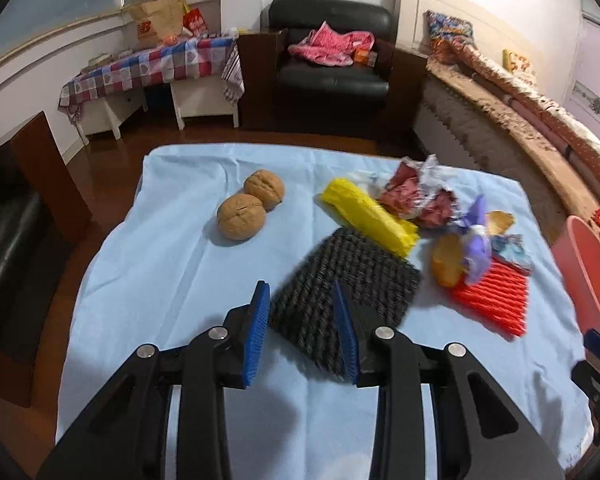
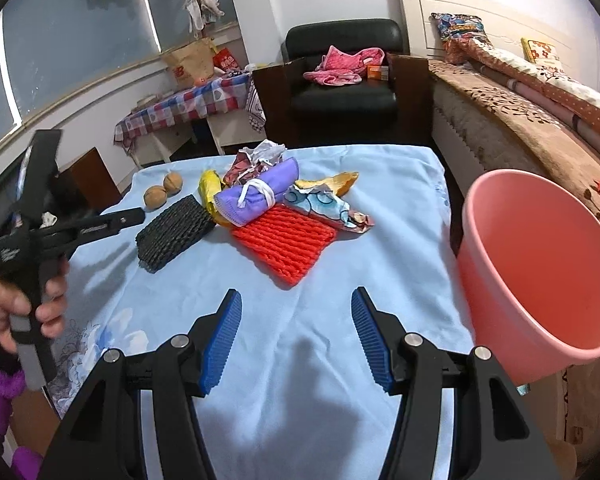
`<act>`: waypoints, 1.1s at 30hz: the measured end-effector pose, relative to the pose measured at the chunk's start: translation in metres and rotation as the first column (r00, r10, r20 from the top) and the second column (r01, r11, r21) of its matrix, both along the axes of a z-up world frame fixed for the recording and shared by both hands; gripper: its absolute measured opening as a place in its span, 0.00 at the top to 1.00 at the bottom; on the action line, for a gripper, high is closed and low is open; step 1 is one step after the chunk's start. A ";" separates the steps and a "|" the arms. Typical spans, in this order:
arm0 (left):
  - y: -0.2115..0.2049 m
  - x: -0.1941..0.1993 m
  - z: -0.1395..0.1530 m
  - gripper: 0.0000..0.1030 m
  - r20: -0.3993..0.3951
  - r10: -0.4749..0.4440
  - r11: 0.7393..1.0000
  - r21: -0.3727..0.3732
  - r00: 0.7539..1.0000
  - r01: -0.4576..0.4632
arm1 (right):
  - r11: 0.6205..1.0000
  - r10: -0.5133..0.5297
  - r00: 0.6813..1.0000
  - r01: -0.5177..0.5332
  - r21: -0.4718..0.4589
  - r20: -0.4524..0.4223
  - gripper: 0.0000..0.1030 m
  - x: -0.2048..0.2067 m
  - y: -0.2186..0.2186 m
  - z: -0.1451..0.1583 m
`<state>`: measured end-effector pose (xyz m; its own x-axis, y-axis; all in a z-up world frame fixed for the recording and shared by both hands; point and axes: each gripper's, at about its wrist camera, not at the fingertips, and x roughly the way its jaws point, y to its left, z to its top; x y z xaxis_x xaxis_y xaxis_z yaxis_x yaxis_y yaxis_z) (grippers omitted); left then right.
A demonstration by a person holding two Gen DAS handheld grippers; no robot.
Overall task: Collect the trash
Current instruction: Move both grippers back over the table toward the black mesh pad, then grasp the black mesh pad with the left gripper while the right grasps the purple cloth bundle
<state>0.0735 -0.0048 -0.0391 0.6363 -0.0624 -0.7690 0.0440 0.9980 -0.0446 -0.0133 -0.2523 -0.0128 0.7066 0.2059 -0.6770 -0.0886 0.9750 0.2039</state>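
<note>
A pile of trash lies on the blue-clothed table [image 1: 160, 280]: a black foam net [image 1: 352, 276] [image 2: 172, 236], a yellow foam net [image 1: 368, 216], a red foam net [image 2: 288, 240], a purple mask [image 2: 256, 196], crumpled wrappers [image 2: 256, 158] and orange peel [image 2: 340, 182]. Two walnuts [image 1: 240, 222] sit to the left. My left gripper [image 1: 300, 292] [image 2: 134, 216] hovers open just over the black net's near edge, with its pads apart from the net. My right gripper [image 2: 296, 296] stands open above bare cloth, short of the red net. A pink bucket [image 2: 540, 272] stands at the table's right edge.
A hand [image 2: 4, 312] in a purple sleeve holds the left gripper. Beyond the table are a black armchair [image 1: 332, 60] with pink clothes, a checked side table [image 1: 148, 68] and a bed [image 2: 540, 112] along the right. A dark sofa [image 1: 4, 240] is at the left.
</note>
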 end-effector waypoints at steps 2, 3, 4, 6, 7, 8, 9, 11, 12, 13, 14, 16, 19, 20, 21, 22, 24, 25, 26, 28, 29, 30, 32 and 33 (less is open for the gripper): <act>0.003 0.011 -0.006 0.68 -0.026 0.004 1.000 -0.022 1.000 -0.004 | 1.000 0.001 1.000 -0.001 0.004 -0.009 0.45 0.005 0.001 -0.001; 0.004 0.016 -0.011 0.68 -0.045 0.003 0.999 -0.038 0.999 -0.005 | 1.000 0.001 1.000 -0.001 0.006 -0.013 0.45 0.008 0.002 -0.002; 0.004 0.019 -0.014 0.68 -0.058 -0.001 0.999 -0.051 0.998 -0.002 | 1.000 -0.001 1.000 0.001 0.008 -0.017 0.45 0.010 0.002 -0.002; 0.004 0.023 -0.019 0.68 -0.070 -0.009 0.998 -0.061 0.998 0.004 | 1.000 -0.001 1.000 0.001 0.012 -0.021 0.45 0.015 0.003 -0.002; 0.003 0.022 -0.019 0.68 -0.064 -0.013 0.998 -0.055 0.998 0.010 | 1.000 -0.001 1.000 0.001 0.012 -0.023 0.45 0.017 0.004 -0.002; 0.002 0.021 -0.019 0.68 -0.057 -0.025 0.999 -0.049 0.998 0.022 | 1.000 -0.001 1.000 0.001 0.013 -0.024 0.45 0.018 0.004 -0.002; 0.000 0.020 -0.020 0.68 -0.052 -0.038 0.998 -0.044 0.998 0.036 | 1.000 -0.002 1.000 0.003 0.014 -0.026 0.45 0.021 0.005 -0.002; -0.001 0.016 -0.019 0.68 -0.040 -0.060 0.997 -0.041 0.997 0.059 | 1.000 -0.004 1.000 0.005 0.018 -0.027 0.45 0.025 0.006 -0.002; -0.003 0.014 -0.020 0.68 -0.038 -0.072 0.997 -0.037 0.997 0.070 | 1.000 -0.006 1.000 0.006 0.019 -0.030 0.45 0.028 0.006 -0.003; -0.006 0.011 -0.020 0.68 -0.038 -0.088 0.996 -0.026 0.995 0.087 | 1.000 -0.009 0.999 0.010 0.021 -0.035 0.45 0.030 0.005 -0.004; -0.008 0.008 -0.021 0.68 -0.033 -0.100 0.995 -0.013 0.994 0.100 | 1.000 -0.012 0.999 0.013 0.026 -0.042 0.45 0.033 0.004 -0.006; -0.015 0.004 -0.021 0.75 -0.027 -0.116 0.993 0.004 0.993 0.116 | 0.999 -0.020 0.998 0.022 0.036 -0.056 0.45 0.038 0.003 -0.008; -0.022 -0.005 -0.021 0.97 -0.019 -0.136 0.990 0.031 0.990 0.137 | 0.997 -0.023 0.997 0.028 0.065 -0.071 0.45 0.045 0.001 -0.009; -0.022 -0.007 -0.021 0.98 -0.028 -0.141 0.990 0.011 0.990 0.141 | 0.997 -0.020 0.997 0.025 0.071 -0.069 0.45 0.048 0.002 -0.008; -0.021 -0.009 -0.021 0.99 -0.028 -0.137 0.991 -0.001 0.990 0.137 | 0.997 -0.016 0.998 0.021 0.072 -0.067 0.45 0.050 0.004 -0.006; -0.020 -0.011 -0.020 1.00 -0.026 -0.134 0.991 -0.010 0.991 0.134 | 0.997 -0.008 0.998 0.013 0.073 -0.063 0.45 0.053 0.008 -0.004; -0.019 -0.016 -0.017 1.00 -0.018 -0.132 0.991 -0.029 0.991 0.132 | 0.997 0.007 0.998 -0.003 0.077 -0.059 0.45 0.059 0.014 -0.002; -0.017 -0.019 -0.015 1.00 -0.012 -0.129 0.991 -0.042 0.992 0.128 | 0.996 0.017 0.998 -0.012 0.085 -0.061 0.45 0.064 0.018 0.000; -0.016 -0.021 -0.014 1.00 -0.008 -0.127 0.991 -0.050 0.992 0.126 | 0.995 0.025 0.998 -0.019 0.094 -0.064 0.45 0.069 0.022 0.002; -0.011 -0.026 -0.009 1.00 0.006 -0.117 0.991 -0.067 0.993 0.117 | 0.993 0.030 0.997 -0.023 0.113 -0.067 0.45 0.078 0.031 0.005; -0.009 -0.027 -0.007 1.00 0.010 -0.112 0.991 -0.074 0.994 0.113 | 0.992 0.032 0.997 -0.024 0.122 -0.067 0.45 0.082 0.034 0.006; -0.006 -0.029 -0.005 1.00 0.013 -0.107 0.991 -0.084 0.994 0.108 | 0.992 0.031 0.997 -0.022 0.125 -0.067 0.45 0.089 0.038 0.008; -0.002 -0.032 -0.002 1.00 0.021 -0.104 0.989 -0.102 0.994 0.105 | 0.993 0.008 0.997 0.002 0.122 -0.081 0.44 0.103 0.046 0.008; -0.001 -0.034 0.000 1.00 0.024 -0.106 0.988 -0.106 0.994 0.108 | 0.991 -0.003 0.996 0.015 0.130 -0.094 0.42 0.110 0.049 0.008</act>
<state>0.0399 -0.0061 -0.0396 0.6351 -0.2126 -0.7426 0.1522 0.9770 -0.1496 0.0963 -0.2034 -0.0051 0.6440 0.2908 -0.7076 -0.0543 0.9400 0.3368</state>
